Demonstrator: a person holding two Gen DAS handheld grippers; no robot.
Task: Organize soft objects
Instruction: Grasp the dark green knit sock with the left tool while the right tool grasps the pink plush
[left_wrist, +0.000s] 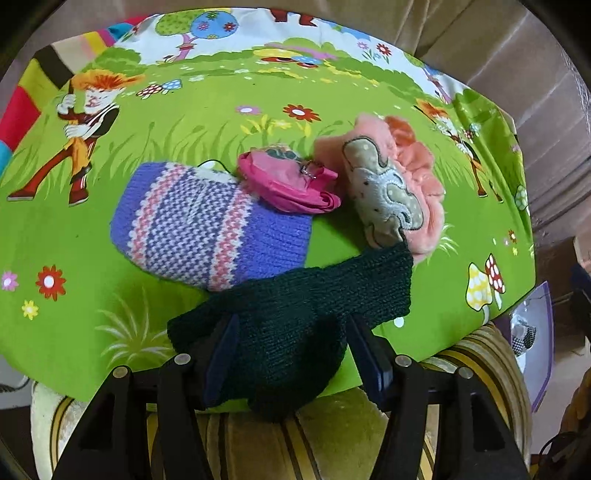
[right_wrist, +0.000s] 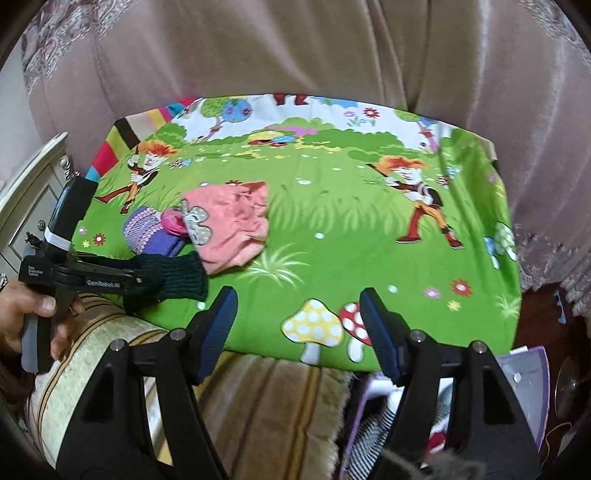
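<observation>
A dark green knit piece lies at the near edge of the green cartoon cloth, between the spread fingers of my left gripper, which stands open around it. Behind it lie a purple striped knit hat, a pink folded item and a peach plush garment with a grey patch. In the right wrist view the same pile sits at the left: the green knit, the hat, the peach garment. My right gripper is open and empty over the cloth's near edge.
A striped beige cushion lies below the cloth's front edge. A purple-rimmed container with fabrics sits at the lower right. Pink curtains hang behind. A white cabinet stands at the left.
</observation>
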